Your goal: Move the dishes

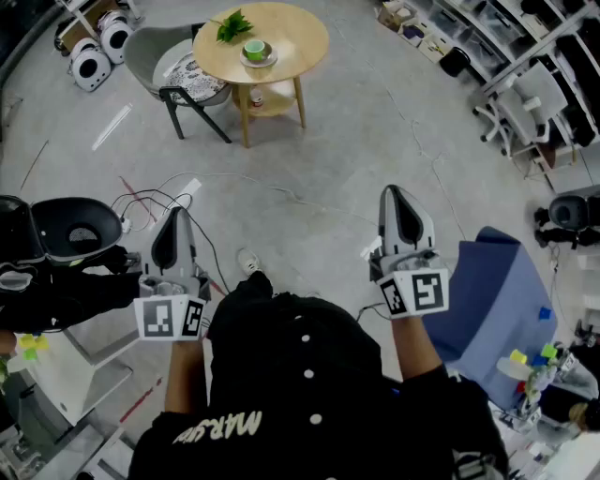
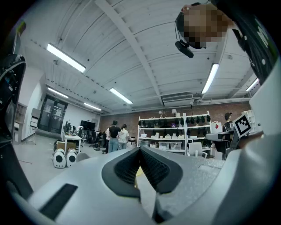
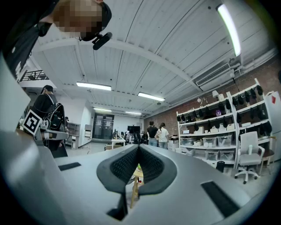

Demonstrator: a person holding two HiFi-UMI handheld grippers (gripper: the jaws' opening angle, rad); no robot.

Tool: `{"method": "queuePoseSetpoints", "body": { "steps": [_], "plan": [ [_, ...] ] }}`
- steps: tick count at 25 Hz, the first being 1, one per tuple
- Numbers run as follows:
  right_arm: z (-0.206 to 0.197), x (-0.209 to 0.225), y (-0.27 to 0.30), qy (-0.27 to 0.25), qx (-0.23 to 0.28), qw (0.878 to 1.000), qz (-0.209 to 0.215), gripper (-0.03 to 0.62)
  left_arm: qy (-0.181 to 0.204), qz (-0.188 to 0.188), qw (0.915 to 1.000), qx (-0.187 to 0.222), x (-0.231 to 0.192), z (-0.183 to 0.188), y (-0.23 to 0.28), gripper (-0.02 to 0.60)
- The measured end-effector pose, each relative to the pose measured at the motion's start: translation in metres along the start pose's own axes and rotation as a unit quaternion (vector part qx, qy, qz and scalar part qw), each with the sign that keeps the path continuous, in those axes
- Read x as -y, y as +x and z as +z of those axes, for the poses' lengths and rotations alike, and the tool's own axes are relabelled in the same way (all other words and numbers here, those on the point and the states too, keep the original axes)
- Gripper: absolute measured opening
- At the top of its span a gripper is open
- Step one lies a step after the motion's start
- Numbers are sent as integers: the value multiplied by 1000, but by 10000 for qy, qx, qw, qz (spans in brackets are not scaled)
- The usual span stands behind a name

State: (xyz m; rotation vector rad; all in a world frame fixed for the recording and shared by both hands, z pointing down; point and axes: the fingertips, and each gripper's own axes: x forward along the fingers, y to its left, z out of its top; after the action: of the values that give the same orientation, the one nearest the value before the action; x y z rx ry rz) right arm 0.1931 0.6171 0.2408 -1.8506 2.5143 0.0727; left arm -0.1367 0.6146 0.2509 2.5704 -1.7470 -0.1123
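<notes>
Well short of the round wooden table (image 1: 302,36), the left gripper (image 1: 175,216) and right gripper (image 1: 393,194) are hovering, jaws pressing together, empty.

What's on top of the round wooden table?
On the table sit a green cup on a saucer and some green leaves. Its top covers most of the shelf below.

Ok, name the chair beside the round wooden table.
The grey shell chair with the patterned cushion, left of the round wooden table; the white office chair stands far right.
</notes>
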Motion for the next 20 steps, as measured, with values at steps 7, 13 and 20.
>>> {"method": "queuePoseSetpoints", "body": {
  "steps": [7, 13, 20],
  "plan": [
    [-3, 0, -3, 152, 82, 9998, 31, -8, 7, 15, 10000, 1, 3, -6, -2, 3],
    [-7, -1, 0, 358, 47, 9993, 77, -5, 18, 46, 10000, -36, 0, -7, -2, 3],
    [-15, -9, 24, 467, 89, 9984, 322, 68, -54, 53, 9999, -121, -15, -17, 13, 3]
  ]
}}
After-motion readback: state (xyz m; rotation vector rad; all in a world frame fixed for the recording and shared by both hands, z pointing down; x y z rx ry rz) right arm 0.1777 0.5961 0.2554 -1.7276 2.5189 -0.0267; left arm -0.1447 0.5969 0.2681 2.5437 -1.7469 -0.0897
